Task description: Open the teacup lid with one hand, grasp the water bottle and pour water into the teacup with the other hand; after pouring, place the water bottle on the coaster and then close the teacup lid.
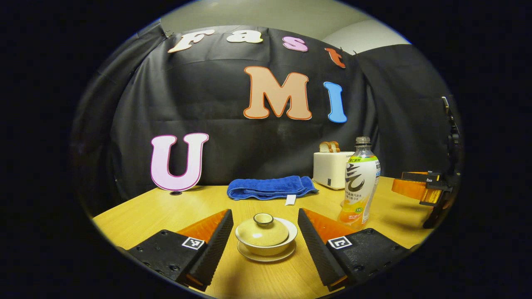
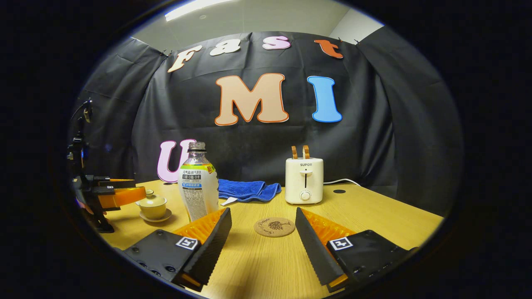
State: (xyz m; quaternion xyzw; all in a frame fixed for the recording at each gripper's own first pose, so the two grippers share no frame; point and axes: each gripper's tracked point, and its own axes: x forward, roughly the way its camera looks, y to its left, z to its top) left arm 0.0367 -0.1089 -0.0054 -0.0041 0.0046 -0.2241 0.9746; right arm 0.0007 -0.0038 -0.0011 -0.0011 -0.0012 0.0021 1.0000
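Teacup (image 1: 266, 243) sits lidded on its saucer between the spread fingers of the left gripper (image 1: 264, 236), contents hidden. Water bottle (image 2: 198, 187), uncapped, stands just beside it; its liquid level is hard to judge. Right gripper (image 2: 262, 236) gapes around the coaster (image 2: 274, 227), untouched.

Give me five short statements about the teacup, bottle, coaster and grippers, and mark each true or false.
1. The lid sits on the teacup. True.
2. The water bottle stands on the coaster. False: it stands on the table beside it.
3. The left gripper is open around the teacup. True.
4. The right gripper is shut on the bottle. False: it is open, holding nothing.
5. The bottle lies on its side. False: it is upright.
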